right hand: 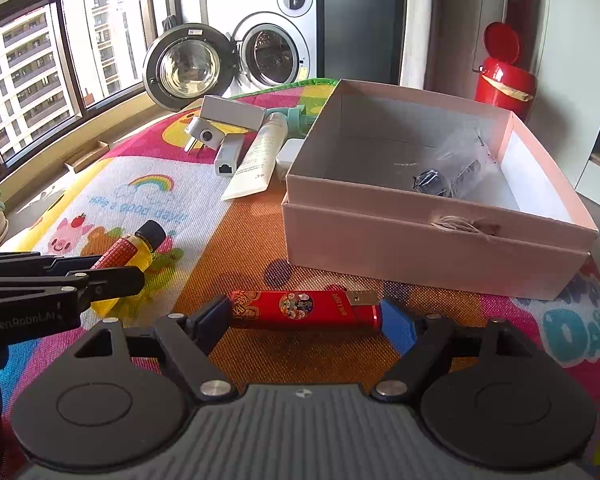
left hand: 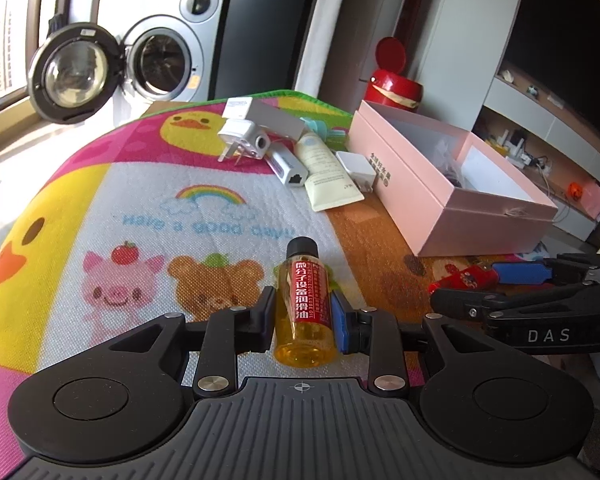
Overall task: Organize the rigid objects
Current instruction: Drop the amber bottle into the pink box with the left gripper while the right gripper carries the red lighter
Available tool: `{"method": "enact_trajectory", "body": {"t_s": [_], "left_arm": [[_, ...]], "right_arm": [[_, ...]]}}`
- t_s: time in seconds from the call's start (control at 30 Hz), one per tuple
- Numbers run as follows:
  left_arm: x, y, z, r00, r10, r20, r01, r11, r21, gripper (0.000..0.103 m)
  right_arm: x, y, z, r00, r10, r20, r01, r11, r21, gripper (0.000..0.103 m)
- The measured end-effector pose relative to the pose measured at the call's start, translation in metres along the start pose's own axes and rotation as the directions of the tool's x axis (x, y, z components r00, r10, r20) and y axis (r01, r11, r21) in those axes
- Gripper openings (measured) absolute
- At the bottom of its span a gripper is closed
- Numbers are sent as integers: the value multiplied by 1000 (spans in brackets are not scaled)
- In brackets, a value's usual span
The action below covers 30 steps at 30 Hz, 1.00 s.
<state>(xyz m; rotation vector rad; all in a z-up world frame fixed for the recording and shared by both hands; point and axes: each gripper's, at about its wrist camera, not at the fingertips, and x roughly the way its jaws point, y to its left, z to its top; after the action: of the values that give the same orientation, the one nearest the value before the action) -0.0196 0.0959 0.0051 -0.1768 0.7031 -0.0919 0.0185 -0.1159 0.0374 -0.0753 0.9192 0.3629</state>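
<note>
My left gripper (left hand: 303,316) is shut on a small yellow oil bottle (left hand: 305,304) with a red label and black cap, lying on the cartoon mat; the bottle also shows in the right wrist view (right hand: 132,256). My right gripper (right hand: 306,316) is closed on the two ends of a red lighter (right hand: 304,309) lying crosswise on the mat; the lighter also shows in the left wrist view (left hand: 466,278). An open pink box (right hand: 432,240) stands just beyond the lighter, with a plastic bag and dark items inside.
Behind the box's left side lie a cream tube (right hand: 260,156), a white network adapter (right hand: 228,158), a white plug (right hand: 204,134), a grey box (right hand: 232,114) and a white charger (left hand: 356,168). A red bin (right hand: 504,80) and an open washing machine (right hand: 220,64) stand beyond the mat.
</note>
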Motion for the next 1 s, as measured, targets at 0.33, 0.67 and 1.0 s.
{"method": "enact_trajectory", "body": {"t_s": [0.33,0.67,1.0], "left_arm": [[-43,-55,11,958,-281,-58,287,949,133,32],[-77,-109,145,901,-369,227,293,906,305,32],[13,-102,209,884,-413,220,413,909,50,30]], "right_arm": [[-109,-42,-18,979,-38,199,63,991,-120,81],[-185,-91,47,857,-155,492,180,984,-5,81],[-111,-114,102,909,-129,396,117,992,55,82]]}}
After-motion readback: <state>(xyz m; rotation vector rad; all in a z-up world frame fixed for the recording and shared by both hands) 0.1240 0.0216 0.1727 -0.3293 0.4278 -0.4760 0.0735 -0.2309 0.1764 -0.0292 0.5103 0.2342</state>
